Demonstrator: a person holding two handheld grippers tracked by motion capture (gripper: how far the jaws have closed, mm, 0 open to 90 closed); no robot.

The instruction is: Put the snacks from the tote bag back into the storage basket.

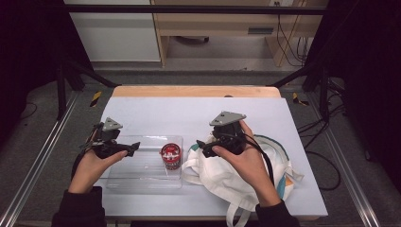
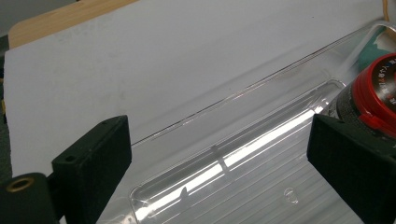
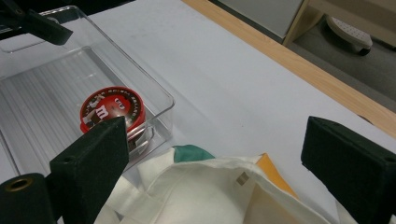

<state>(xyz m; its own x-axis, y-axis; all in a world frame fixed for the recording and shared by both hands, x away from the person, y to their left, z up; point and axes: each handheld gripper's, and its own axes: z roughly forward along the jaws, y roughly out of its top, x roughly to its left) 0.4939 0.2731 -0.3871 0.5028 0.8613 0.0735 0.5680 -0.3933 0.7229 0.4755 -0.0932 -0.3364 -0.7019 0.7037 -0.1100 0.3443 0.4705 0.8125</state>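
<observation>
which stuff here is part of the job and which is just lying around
In the job:
- left gripper, open, over the clear tray
- right gripper, open, above the white tote bag
- red-lidded tub, standing in the tray

Lying about:
- wooden shelf unit behind the table
- cables on the floor at the right

Red-lidded round tin stands upright in the right end of the clear plastic tray; just beside it, the white cloth bag lies crumpled on the table.
</observation>
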